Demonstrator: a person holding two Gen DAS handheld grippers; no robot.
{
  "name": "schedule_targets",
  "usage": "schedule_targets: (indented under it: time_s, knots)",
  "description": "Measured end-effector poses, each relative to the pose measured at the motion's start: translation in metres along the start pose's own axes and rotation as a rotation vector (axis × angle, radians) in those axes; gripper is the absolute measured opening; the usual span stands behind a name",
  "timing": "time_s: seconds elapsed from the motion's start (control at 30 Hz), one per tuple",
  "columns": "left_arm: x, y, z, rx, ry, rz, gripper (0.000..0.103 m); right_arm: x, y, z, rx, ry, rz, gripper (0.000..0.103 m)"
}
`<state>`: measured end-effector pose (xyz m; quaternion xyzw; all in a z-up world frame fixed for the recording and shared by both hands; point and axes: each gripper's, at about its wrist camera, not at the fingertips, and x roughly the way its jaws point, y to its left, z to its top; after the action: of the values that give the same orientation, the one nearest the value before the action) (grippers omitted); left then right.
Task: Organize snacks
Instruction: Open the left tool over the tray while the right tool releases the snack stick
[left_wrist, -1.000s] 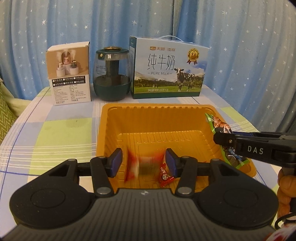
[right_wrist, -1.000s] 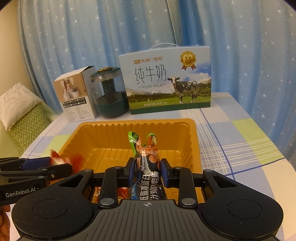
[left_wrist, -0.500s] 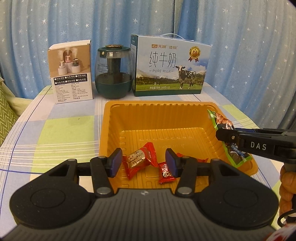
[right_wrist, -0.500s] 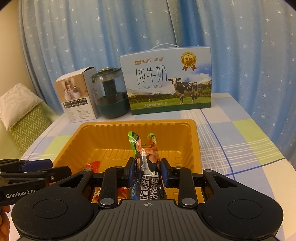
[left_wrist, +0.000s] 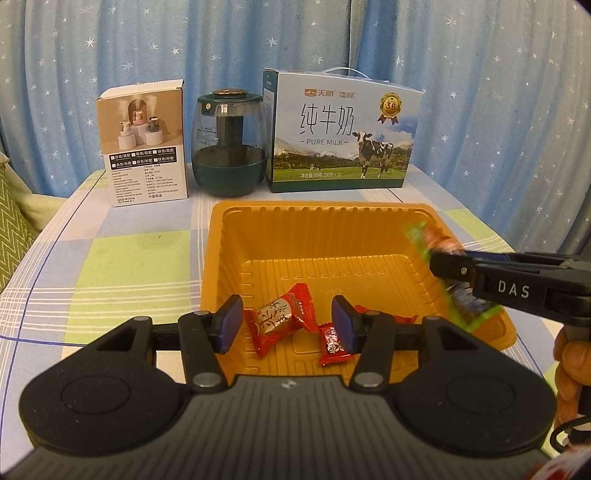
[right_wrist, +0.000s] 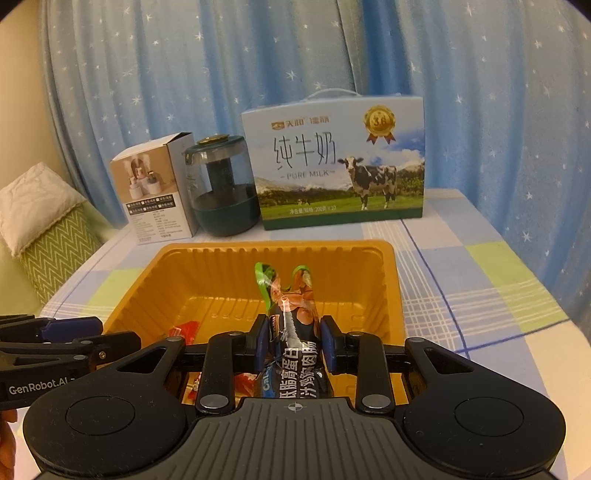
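An orange plastic tray (left_wrist: 317, 229) sits on the checked tablecloth. A red wrapped candy (left_wrist: 279, 321) and a smaller red candy (left_wrist: 332, 343) lie in its near part. My left gripper (left_wrist: 288, 325) is open and empty above the tray's near edge. My right gripper (right_wrist: 294, 343) is shut on a green and dark snack packet (right_wrist: 286, 325) and holds it over the tray (right_wrist: 207, 280). In the left wrist view the right gripper (left_wrist: 448, 266) with the packet (left_wrist: 465, 302) sits over the tray's right rim.
A white product box (left_wrist: 144, 144), a dark green glass jar (left_wrist: 229, 144) and a milk carton box (left_wrist: 343, 136) stand in a row behind the tray. Blue star curtains hang behind. A green zigzag cushion (right_wrist: 51, 236) lies off the table's left side.
The large red candy has dropped out of my open left gripper and come to rest in the tray. My right gripper with the packet has shifted slightly over the tray's right side.
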<state>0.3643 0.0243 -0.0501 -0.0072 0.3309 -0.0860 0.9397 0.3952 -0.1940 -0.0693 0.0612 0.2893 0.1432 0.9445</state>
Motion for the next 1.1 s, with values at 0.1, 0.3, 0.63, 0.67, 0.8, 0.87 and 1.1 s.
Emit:
schedule_targets:
  time_s: [0.1, 0.3, 0.63, 0.67, 0.8, 0.87, 1.1]
  knots:
    - [-0.001, 0.001, 0.000, 0.001, -0.001, 0.002, 0.051, -0.001, -0.001, 0.000, 0.003, -0.012, -0.005, 0.045]
    - [0.000, 0.002, -0.001, 0.001, 0.002, 0.005, 0.052, -0.002, -0.010, 0.002, 0.036, -0.016, -0.018, 0.053]
    - [0.000, -0.001, -0.002, 0.010, 0.002, 0.005, 0.053, -0.003, -0.010, 0.001, 0.032, -0.015, -0.018, 0.053]
    - [0.000, -0.001, -0.002, 0.011, 0.001, 0.006, 0.053, -0.003, -0.010, 0.001, 0.031, -0.016, -0.021, 0.053]
    - [-0.001, -0.002, -0.002, 0.016, -0.002, 0.007, 0.054, -0.005, -0.012, 0.001, 0.030, -0.021, -0.028, 0.053]
    - [-0.002, -0.002, -0.003, 0.022, -0.002, 0.006, 0.054, -0.007, -0.011, 0.000, 0.019, -0.028, -0.034, 0.053]
    - [-0.016, 0.001, -0.008, 0.019, -0.007, 0.012, 0.057, -0.025, -0.010, -0.001, 0.008, -0.063, -0.043, 0.053]
